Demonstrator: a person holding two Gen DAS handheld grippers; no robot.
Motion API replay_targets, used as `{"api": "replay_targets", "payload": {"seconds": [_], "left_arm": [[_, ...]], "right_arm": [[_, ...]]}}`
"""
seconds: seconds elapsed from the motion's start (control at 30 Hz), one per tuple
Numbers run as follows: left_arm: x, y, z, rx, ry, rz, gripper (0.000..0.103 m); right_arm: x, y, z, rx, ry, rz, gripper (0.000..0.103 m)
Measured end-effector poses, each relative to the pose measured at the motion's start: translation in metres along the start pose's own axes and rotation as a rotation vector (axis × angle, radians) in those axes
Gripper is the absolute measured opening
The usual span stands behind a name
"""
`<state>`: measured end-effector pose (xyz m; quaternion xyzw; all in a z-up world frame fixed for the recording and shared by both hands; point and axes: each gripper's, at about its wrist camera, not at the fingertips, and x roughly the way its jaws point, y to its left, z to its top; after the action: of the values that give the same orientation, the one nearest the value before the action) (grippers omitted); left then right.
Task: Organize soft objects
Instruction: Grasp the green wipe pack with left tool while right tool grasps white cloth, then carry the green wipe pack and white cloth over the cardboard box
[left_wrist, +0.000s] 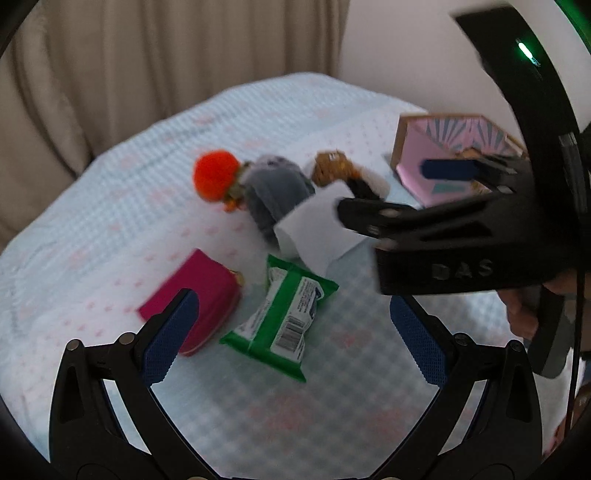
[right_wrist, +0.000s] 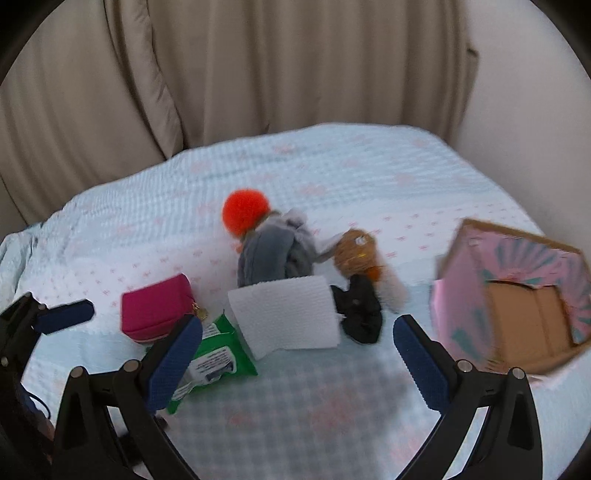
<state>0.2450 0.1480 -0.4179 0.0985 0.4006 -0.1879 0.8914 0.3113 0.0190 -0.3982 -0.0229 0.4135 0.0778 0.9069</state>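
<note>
Soft things lie on a pale blue bed (right_wrist: 332, 173): an orange pom-pom (right_wrist: 245, 216) on a grey plush (right_wrist: 275, 254), a brown fuzzy toy (right_wrist: 354, 251), a black cloth (right_wrist: 360, 314), a white tissue roll (right_wrist: 286, 315), a magenta pouch (right_wrist: 159, 310) and a green wipes pack (right_wrist: 218, 363). My left gripper (left_wrist: 295, 336) is open and empty above the wipes pack (left_wrist: 284, 317), next to the pouch (left_wrist: 195, 295). My right gripper (right_wrist: 295, 360) is open and empty in front of the tissue roll. It shows in the left wrist view (left_wrist: 402, 192), over the roll (left_wrist: 314, 225).
A pink patterned cardboard box (right_wrist: 517, 295) stands open at the right on the bed; it also shows in the left wrist view (left_wrist: 450, 155). Beige curtains (right_wrist: 258, 66) hang behind the bed. A pale wall (right_wrist: 517, 92) is at the right.
</note>
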Motion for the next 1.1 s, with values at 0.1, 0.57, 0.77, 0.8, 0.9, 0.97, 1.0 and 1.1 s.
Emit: {"api": "replay_targets", "payload": {"seconds": [0.1,0.57,0.77,0.8,0.9,0.97,1.0,1.1], "left_arm": [[0.032,-0.001,-0.009,0.017,0.016,-0.016,0.102],[0.094,0.000,-0.028,0.048,0.091,-0.028,0.050],[0.096,0.005,-0.029,0.033,0.115,-0.054,0.043],[0.094,0.006,-0.030,0.030,0.114,-0.058,0.041],[0.087,0.012,-0.031,0.002,0.113,-0.075,0.039],[0.079,0.014,-0.032,-0.012,0.102,-0.079,0.039],[0.075,0.015,-0.032,-0.017,0.097,-0.080,0.038],[0.064,0.019,-0.029,-0.030,0.085,-0.080,0.038]], "right_arm": [[0.032,0.001,-0.001,-0.019,0.018,0.016,0.103],[0.107,0.016,-0.013,-0.129,0.088,0.059,0.060],[0.116,0.018,-0.013,-0.128,0.101,0.050,0.038],[0.116,0.018,-0.013,-0.125,0.100,0.047,0.033],[0.110,0.018,-0.015,-0.115,0.099,0.040,0.023],[0.106,0.018,-0.017,-0.108,0.103,0.038,0.020],[0.103,0.017,-0.018,-0.104,0.102,0.035,0.019],[0.091,0.015,-0.020,-0.089,0.096,0.027,0.019]]}}
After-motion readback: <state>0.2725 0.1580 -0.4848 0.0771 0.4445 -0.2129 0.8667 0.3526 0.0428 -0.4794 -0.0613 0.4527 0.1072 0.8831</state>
